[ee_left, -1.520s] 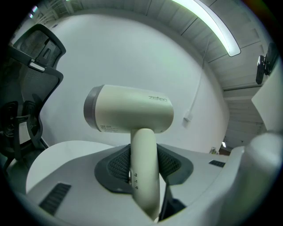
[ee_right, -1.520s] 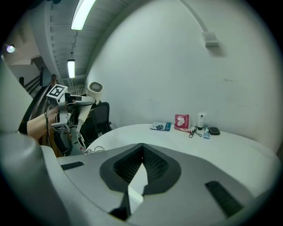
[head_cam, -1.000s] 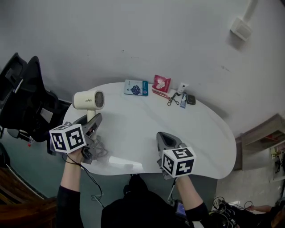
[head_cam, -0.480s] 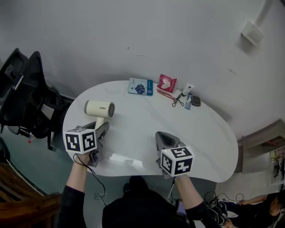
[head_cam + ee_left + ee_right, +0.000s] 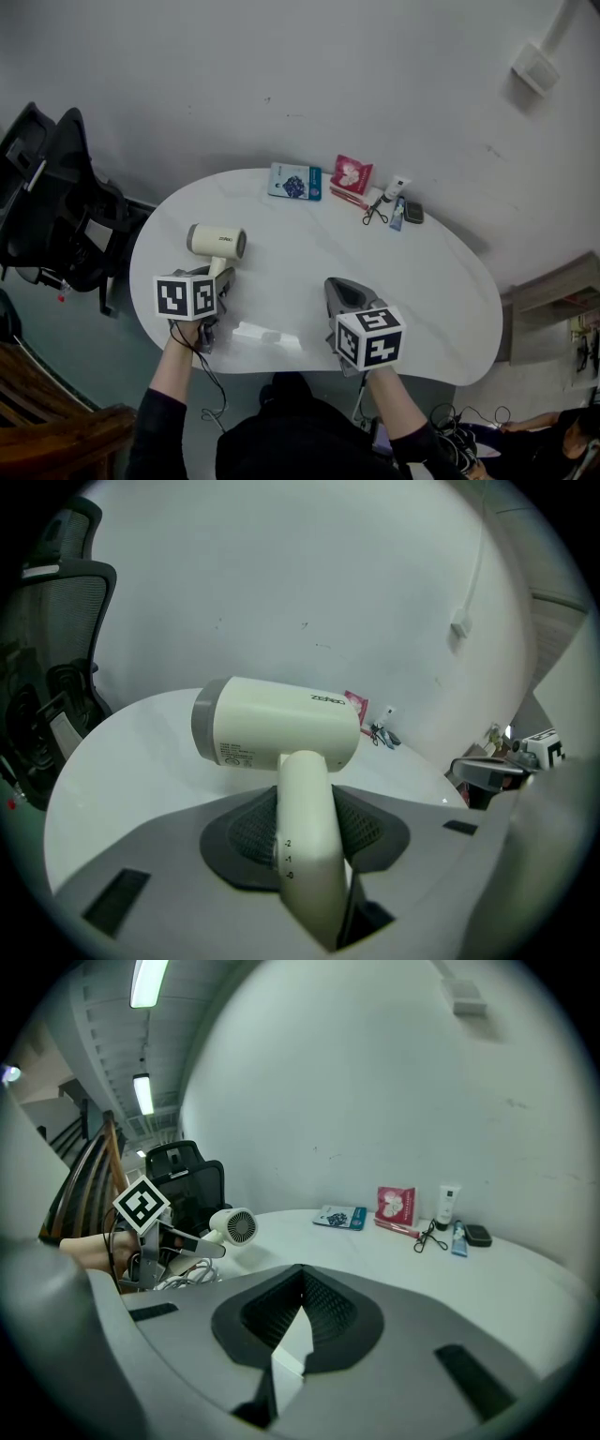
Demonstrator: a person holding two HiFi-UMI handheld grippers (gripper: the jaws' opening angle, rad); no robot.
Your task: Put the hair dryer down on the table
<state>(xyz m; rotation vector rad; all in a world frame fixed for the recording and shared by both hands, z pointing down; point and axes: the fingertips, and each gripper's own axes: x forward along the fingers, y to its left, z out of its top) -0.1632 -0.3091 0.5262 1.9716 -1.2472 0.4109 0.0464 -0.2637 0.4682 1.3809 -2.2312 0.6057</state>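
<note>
My left tongs (image 5: 223, 277) are clamped on the handle of the cream hair dryer (image 5: 217, 242). The dryer's body lies crosswise over the left part of the white desk (image 5: 412, 281). In the right gripper view the dryer seems to hang a little clear of the surface, so I judge that it is not yet put down. What is left is to lower it until it rests, then let go. My right tongs (image 5: 339, 292) are closed together and empty, near the desk's front edge.
</note>
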